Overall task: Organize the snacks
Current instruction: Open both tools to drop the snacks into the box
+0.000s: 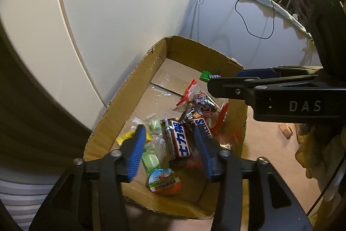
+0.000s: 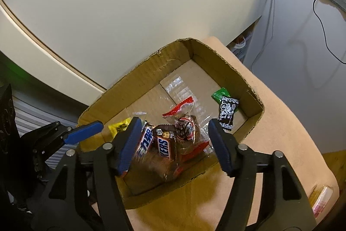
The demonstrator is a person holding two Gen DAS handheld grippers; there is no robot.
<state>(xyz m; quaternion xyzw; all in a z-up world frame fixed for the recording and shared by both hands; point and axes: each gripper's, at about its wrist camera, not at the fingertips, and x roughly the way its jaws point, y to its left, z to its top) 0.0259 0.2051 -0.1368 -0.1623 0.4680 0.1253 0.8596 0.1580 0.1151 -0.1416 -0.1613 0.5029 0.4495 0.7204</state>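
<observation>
Blue pads on my left tool [image 1: 168,151] and right tool [image 2: 175,144] stand spread, both released, gripping nothing. Just below them, the snack bars [image 2: 155,144] and wrapped candies [image 1: 151,157] lie inside the cardboard box [image 2: 138,70], which sits on the desk [image 2: 281,122].
</observation>
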